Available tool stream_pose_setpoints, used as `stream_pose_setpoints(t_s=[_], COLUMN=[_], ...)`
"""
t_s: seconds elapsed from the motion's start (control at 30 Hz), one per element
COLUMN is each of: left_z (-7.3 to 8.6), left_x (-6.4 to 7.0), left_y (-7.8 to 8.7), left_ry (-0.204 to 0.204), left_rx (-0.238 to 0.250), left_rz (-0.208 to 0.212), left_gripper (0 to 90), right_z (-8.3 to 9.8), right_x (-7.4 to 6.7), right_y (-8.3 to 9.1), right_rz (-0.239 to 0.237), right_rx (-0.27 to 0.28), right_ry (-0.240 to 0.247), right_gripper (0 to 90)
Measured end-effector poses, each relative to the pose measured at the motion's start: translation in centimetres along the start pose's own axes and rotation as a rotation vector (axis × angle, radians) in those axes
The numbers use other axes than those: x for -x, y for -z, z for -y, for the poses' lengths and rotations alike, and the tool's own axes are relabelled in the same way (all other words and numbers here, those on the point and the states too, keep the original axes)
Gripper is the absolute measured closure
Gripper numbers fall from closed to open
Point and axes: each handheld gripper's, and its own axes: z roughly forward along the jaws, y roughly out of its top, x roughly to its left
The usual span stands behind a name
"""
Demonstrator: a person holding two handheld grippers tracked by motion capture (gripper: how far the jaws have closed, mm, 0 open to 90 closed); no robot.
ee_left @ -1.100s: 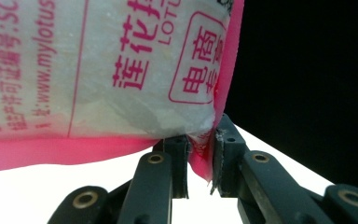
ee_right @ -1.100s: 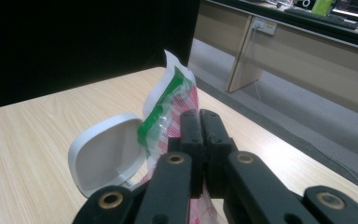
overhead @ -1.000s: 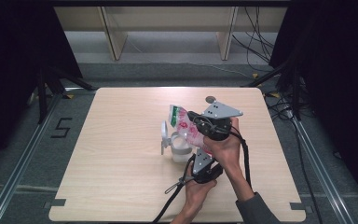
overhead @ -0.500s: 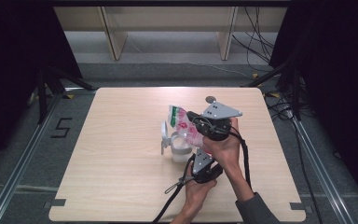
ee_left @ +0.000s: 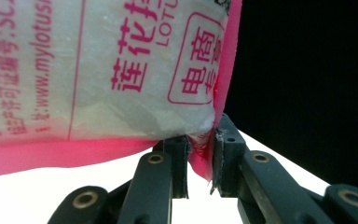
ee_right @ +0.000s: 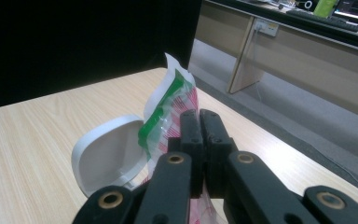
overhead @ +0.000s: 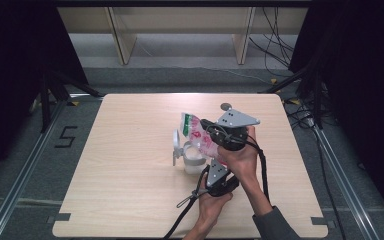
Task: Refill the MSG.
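Observation:
A pink-and-white printed bag (overhead: 196, 131) with a green strip near its top hangs tilted over a white tub (overhead: 194, 161) whose flip lid (overhead: 176, 145) stands open. My right gripper (overhead: 205, 131) is shut on the bag's side. In the right gripper view the jaws (ee_right: 199, 126) meet on the bag (ee_right: 165, 112), with the lid (ee_right: 105, 154) beyond them. My left gripper (overhead: 212, 162) comes up from below. In the left gripper view it (ee_left: 199, 161) pinches the bag's lower pink corner (ee_left: 200, 154). White powder fills the bag (ee_left: 121, 70).
The light wooden table (overhead: 125, 200) has bare room to the left and in front of the tub. A small round grey disc (overhead: 225, 106) lies near the far edge. Black cables (overhead: 190, 210) trail off toward the front edge. Wooden shelving (overhead: 180, 20) stands beyond the table.

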Motion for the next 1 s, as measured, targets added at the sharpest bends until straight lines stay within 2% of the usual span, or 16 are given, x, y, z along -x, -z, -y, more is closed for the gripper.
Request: stream_pose_setpoints(t_s=[0.03, 0.07, 0.13, 0.2, 0.3, 0.43, 0.5, 0.53, 0.57, 0.63, 0.7, 0.73, 0.87, 1.0], left_z=[-0.05, -0.07, -0.1, -0.09, -0.05, -0.16, -0.12, -0.13, -0.11, -0.14, -0.18, -0.2, -0.09, -0.17], left_x=[0.04, 0.04, 0.0, 0.01, 0.13, 0.15, 0.17, 0.22, 0.22, 0.22, 0.18, 0.19, 0.01, 0.01], left_y=[0.0, -0.04, -0.01, 0.0, -0.04, 0.0, -0.05, 0.04, 0.02, 0.03, -0.05, -0.01, -0.11, -0.07], left_ry=[-0.001, -0.003, -0.007, -0.007, -0.006, -0.014, -0.012, -0.014, -0.01, -0.012, -0.008, -0.009, -0.003, -0.001], left_rx=[-0.002, 0.005, 0.005, 0.006, 0.003, 0.001, 0.005, -0.006, -0.002, -0.003, 0.013, 0.016, 0.009, 0.012], left_rz=[-0.005, 0.001, -0.001, -0.002, -0.005, -0.005, 0.0, -0.012, -0.009, -0.012, 0.0, 0.003, 0.002, 0.007], left_gripper=[78.0, 77.9, 78.0, 78.0, 78.0, 78.0, 78.0, 78.0, 78.0, 78.0, 78.0, 78.0, 78.0, 78.0], right_z=[0.04, 0.04, -0.07, -0.09, -0.03, -0.08, -0.08, -0.06, -0.04, -0.02, -0.13, -0.2, -0.12, -0.09], right_x=[-0.12, -0.11, -0.02, 0.0, -0.01, 0.06, 0.01, 0.01, 0.09, 0.08, -0.05, 0.01, -0.17, 0.08], right_y=[0.0, -0.07, 0.05, 0.12, -0.01, 0.06, 0.09, -0.03, -0.06, -0.08, 0.06, 0.05, -0.11, -0.11], right_rz=[0.007, -0.011, 0.007, -0.007, 0.003, -0.005, 0.0, 0.011, -0.007, -0.007, -0.004, 0.006, -0.001, -0.004], right_rx=[0.0, -0.001, 0.004, 0.001, 0.001, 0.005, 0.001, 0.008, -0.001, -0.006, -0.009, 0.006, -0.007, 0.006], right_ry=[-0.011, -0.023, -0.001, -0.013, 0.004, -0.012, -0.004, 0.002, 0.003, -0.008, -0.008, 0.01, -0.007, -0.007], right_gripper=[89.7, 89.7, 89.8, 89.8, 89.8, 89.8, 89.8, 89.8, 89.8, 89.8, 89.8, 89.8, 89.8, 89.8])
